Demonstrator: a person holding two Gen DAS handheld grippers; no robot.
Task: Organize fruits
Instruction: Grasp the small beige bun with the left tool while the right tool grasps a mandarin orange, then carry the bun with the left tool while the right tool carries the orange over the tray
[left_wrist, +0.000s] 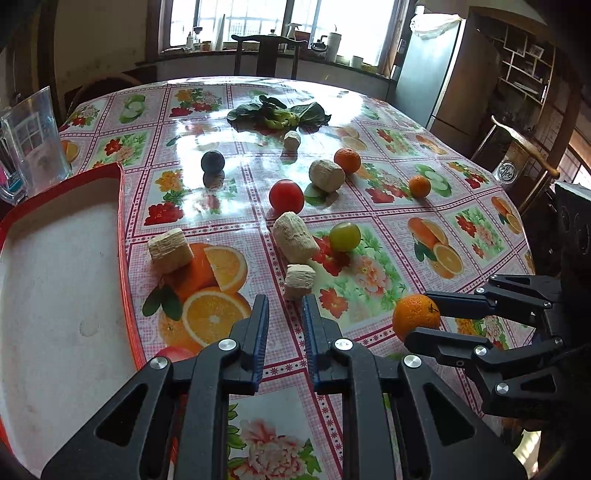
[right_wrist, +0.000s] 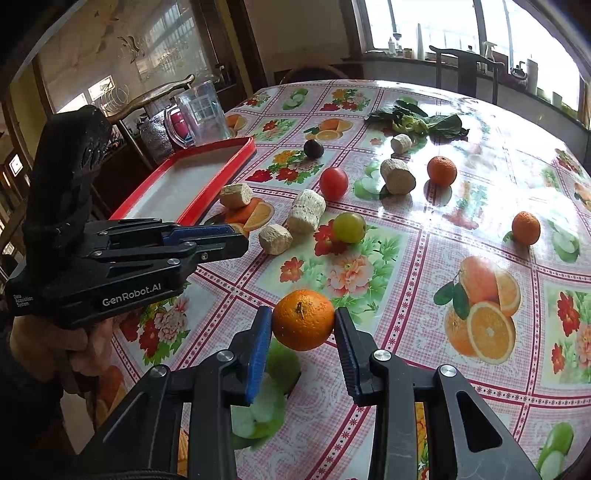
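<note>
Two black grippers, the left gripper (right_wrist: 242, 236) and right gripper (right_wrist: 301, 347), have blue ribbed pads and silver screws; white "GenRobot.AI" lettering marks the left one's side.

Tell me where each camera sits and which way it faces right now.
Left wrist: on the left tongs, shut on nothing, looking down across the table; red tray at left, right tongs at right.
Right wrist: on the right tongs, gripping an orange; left tongs and hand at left.
Shared: the orange, tray, tomato.
</note>
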